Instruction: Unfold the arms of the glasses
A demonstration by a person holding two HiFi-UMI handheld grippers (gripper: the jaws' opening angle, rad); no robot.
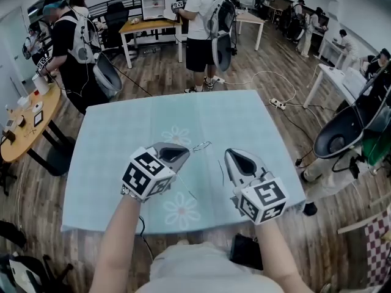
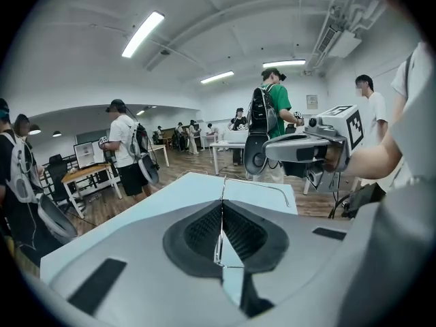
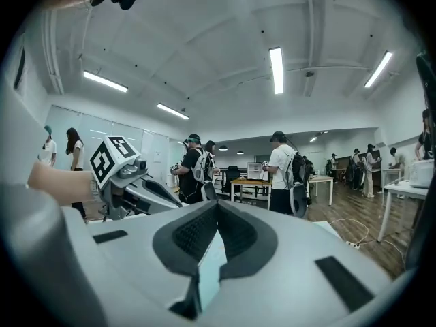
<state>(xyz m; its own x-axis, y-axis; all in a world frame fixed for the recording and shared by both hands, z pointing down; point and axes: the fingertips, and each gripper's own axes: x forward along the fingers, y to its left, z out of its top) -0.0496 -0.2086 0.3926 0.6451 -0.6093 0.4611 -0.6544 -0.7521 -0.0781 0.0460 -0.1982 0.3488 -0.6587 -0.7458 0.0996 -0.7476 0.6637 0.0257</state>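
Observation:
The glasses (image 1: 202, 145) are thin wire-framed and sit on the light blue tablecloth (image 1: 116, 139) between the two gripper tips. My left gripper (image 1: 182, 154) is shut on them. In the left gripper view a wire of the glasses (image 2: 219, 237) runs up between the closed pads (image 2: 204, 231), and one thin arm (image 2: 271, 184) bends away to the right over the cloth. My right gripper (image 1: 230, 155) hovers just right of the glasses, jaws shut. In the right gripper view (image 3: 216, 207) no wire shows between its pads. A thin wire piece (image 1: 221, 173) lies beside its left side.
The table's front edge (image 1: 183, 227) is close to my body. Beyond the far edge stand several people (image 1: 204, 29) with backpacks, and desks (image 1: 149, 26). A round wooden table (image 1: 27, 127) is at the left, a chair (image 1: 342, 133) at the right, and a power strip (image 1: 278, 103) on the floor.

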